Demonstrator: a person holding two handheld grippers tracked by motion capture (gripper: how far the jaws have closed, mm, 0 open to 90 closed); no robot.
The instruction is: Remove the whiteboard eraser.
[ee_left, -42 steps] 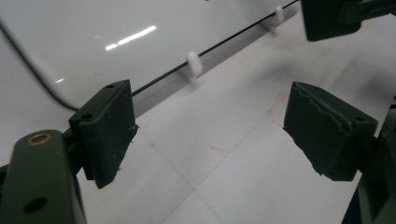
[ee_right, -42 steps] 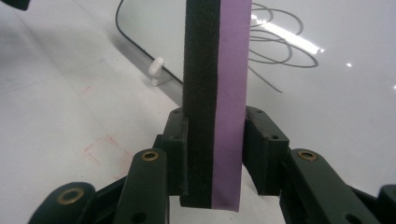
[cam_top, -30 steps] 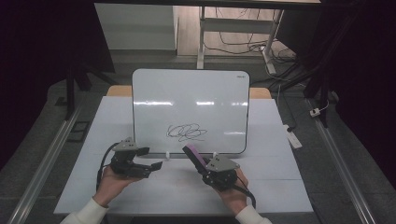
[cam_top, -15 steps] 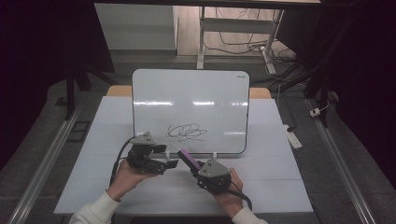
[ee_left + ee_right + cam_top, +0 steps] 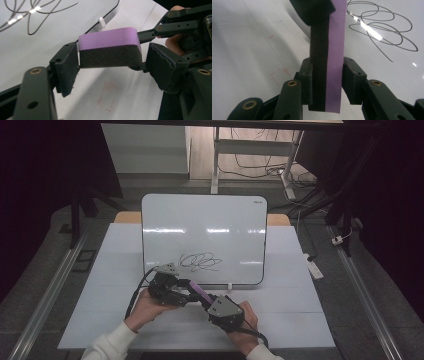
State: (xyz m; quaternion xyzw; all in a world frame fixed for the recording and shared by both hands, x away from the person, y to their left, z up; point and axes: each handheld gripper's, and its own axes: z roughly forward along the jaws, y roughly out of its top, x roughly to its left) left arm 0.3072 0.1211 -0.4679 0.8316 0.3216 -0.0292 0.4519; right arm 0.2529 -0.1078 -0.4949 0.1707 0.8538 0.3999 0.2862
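Observation:
A purple eraser point(image 5: 199, 292) with a black felt side is held just in front of the whiteboard point(image 5: 205, 230), which carries a black scribble point(image 5: 200, 261). My right gripper point(image 5: 209, 300) is shut on the eraser's near end point(image 5: 327, 45), pads on its flat faces. My left gripper point(image 5: 186, 291) straddles the far end point(image 5: 110, 50). Its jaws have just been closing with the eraser between them. One pad point(image 5: 66, 65) touches the eraser, while the other pad point(image 5: 162, 65) stands a little off it.
The whiteboard lies on a white table point(image 5: 300, 310) with a small white clip point(image 5: 229, 286) at its lower edge. A white marker-like object point(image 5: 315, 267) lies at the table's right edge. Faint red marks point(image 5: 107, 100) show on the table under the grippers.
My left gripper has moved right to the eraser's free end and narrowed its jaws around it. The right gripper has shifted slightly and kept its grip.

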